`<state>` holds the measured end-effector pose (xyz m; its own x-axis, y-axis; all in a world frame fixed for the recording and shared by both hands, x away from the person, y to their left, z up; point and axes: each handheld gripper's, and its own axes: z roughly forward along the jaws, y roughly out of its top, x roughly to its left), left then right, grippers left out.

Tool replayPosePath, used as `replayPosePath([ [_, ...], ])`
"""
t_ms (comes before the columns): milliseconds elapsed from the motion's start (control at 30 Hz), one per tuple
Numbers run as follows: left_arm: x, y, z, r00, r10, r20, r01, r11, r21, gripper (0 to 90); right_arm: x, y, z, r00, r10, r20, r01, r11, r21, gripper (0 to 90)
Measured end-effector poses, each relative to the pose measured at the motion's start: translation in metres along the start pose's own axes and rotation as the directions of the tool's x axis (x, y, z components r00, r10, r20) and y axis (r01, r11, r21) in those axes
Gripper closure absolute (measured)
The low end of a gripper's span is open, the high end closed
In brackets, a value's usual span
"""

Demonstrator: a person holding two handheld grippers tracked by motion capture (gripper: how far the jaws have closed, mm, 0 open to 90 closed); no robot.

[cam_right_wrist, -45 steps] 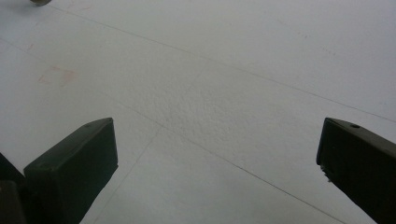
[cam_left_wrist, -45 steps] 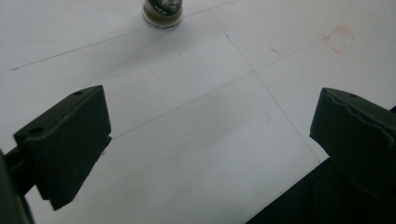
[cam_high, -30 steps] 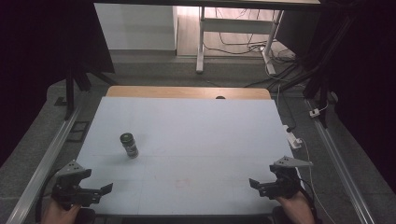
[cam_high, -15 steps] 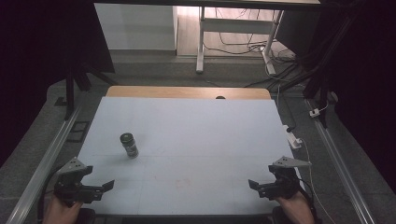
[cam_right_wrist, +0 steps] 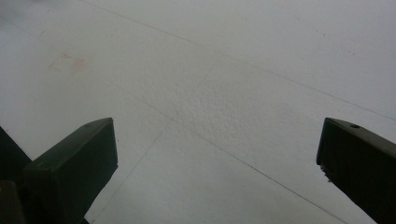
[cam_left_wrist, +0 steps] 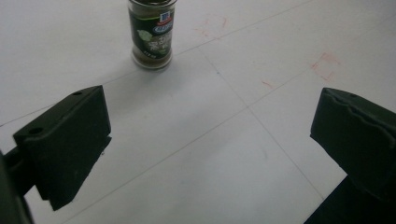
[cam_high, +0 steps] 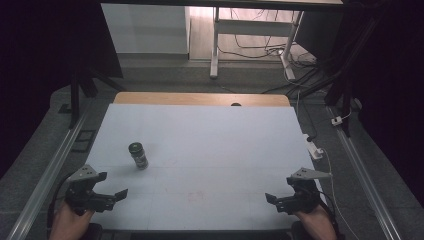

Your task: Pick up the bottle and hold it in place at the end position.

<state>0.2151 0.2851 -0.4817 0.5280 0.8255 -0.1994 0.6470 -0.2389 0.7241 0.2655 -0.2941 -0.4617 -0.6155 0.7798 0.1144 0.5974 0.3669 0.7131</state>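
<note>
While both grippers rest low over the near edge of the white table (cam_high: pixel 210 135), the left gripper (cam_high: pixel 111 196) has its jaws spread wide apart with nothing between them, and the spice jar (cam_left_wrist: pixel 151 33) stands upright ahead of them, nearer the left jaw than the right and well clear of both (its dark label faces the left gripper view). The right gripper (cam_high: pixel 272 199), at the opposite near corner, likewise holds its jaws wide apart over bare table surface crossed by thin lines, well apart from the jar.
</note>
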Motion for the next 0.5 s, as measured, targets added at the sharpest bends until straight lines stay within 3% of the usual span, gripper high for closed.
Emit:
replayPosePath([
  [233, 0.006, 0.006, 0.01, 0.9995, 0.015, 0.027, -0.015, 0.9998, -0.016, 0.0, 0.0, 0.0, 0.001, 1.0, -0.001, -0.003, 0.001, 1.0, 0.004, 0.0],
  [500, 0.011, 0.015, 0.024, 0.9999, 0.015, -0.001, -0.015, 0.9992, -0.038, 0.0, 0.001, 0.001, 0.002, 0.9999, -0.016, -0.006, 0.016, 1.0, 0.018, 0.0],
])
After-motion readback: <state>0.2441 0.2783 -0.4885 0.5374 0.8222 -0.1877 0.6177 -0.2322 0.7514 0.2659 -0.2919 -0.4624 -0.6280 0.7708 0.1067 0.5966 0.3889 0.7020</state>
